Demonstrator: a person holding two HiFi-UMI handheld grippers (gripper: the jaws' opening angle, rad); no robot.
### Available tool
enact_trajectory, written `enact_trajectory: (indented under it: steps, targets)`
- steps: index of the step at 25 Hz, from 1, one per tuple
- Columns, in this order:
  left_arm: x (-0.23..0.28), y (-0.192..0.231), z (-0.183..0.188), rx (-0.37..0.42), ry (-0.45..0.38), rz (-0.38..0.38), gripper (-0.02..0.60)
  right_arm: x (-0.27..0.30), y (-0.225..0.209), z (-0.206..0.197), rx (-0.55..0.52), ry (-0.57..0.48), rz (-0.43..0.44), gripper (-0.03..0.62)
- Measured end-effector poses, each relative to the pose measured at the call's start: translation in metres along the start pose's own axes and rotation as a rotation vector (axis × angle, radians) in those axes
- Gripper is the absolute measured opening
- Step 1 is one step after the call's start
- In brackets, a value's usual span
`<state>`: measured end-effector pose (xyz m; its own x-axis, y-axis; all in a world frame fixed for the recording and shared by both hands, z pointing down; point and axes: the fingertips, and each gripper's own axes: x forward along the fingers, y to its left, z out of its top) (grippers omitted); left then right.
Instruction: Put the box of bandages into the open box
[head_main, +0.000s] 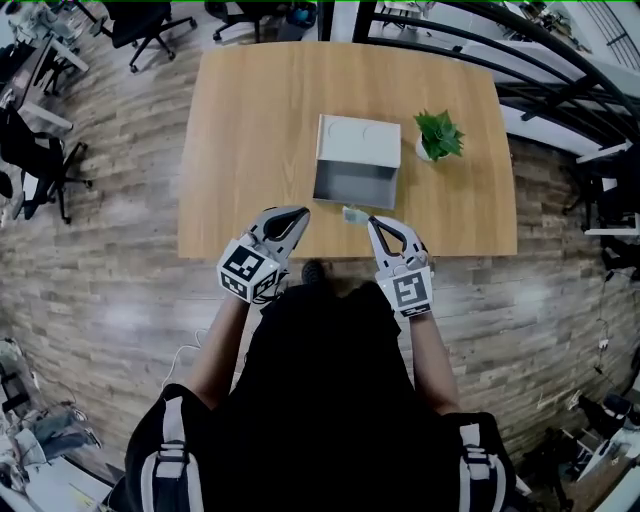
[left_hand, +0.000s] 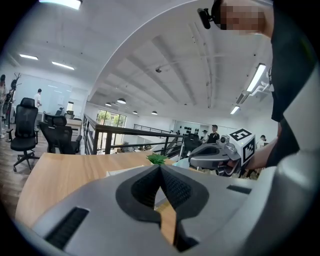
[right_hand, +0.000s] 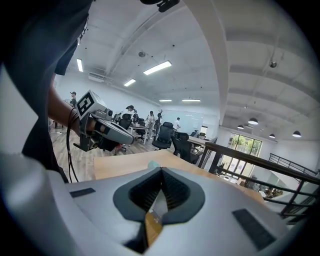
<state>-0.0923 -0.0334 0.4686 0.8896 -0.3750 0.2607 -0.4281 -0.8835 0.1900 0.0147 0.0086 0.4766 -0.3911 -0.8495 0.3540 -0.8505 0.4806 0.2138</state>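
The open grey-white box (head_main: 355, 165) stands in the middle of the wooden table (head_main: 250, 130), lid flap up at the back. A small pale box of bandages (head_main: 353, 214) lies just in front of it, near the table's front edge. My left gripper (head_main: 299, 213) hovers at that edge, left of the bandage box, jaws shut and empty. My right gripper (head_main: 374, 223) is just right of the bandage box, also shut on nothing. In the right gripper view a pale teal corner of the bandage box (right_hand: 152, 164) peeks over the closed jaws.
A small potted plant (head_main: 437, 135) stands right of the open box. Office chairs (head_main: 45, 165) stand on the wood floor to the left, and a black railing (head_main: 540, 60) runs behind the table at the right.
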Motion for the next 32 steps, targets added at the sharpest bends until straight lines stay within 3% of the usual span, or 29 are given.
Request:
enact_trajectory:
  steps: [7,11,19,32]
  targets:
    - [-0.004,0.006,0.014,0.042,-0.045,0.011,0.023,-0.003,-0.005,-0.006,-0.021,0.016,-0.031,0.025]
    - [-0.003,0.006,0.007,0.042,-0.026,0.013,0.023,0.002,-0.006,-0.01,0.044,0.02,-0.037,0.025]
    - [-0.017,0.021,0.009,0.044,-0.042,0.099,0.021,0.027,-0.001,-0.012,-0.017,0.026,0.052,0.025]
    - [-0.008,0.05,0.008,-0.007,-0.051,0.194,0.022,0.071,-0.018,-0.027,0.01,0.066,0.125,0.025]
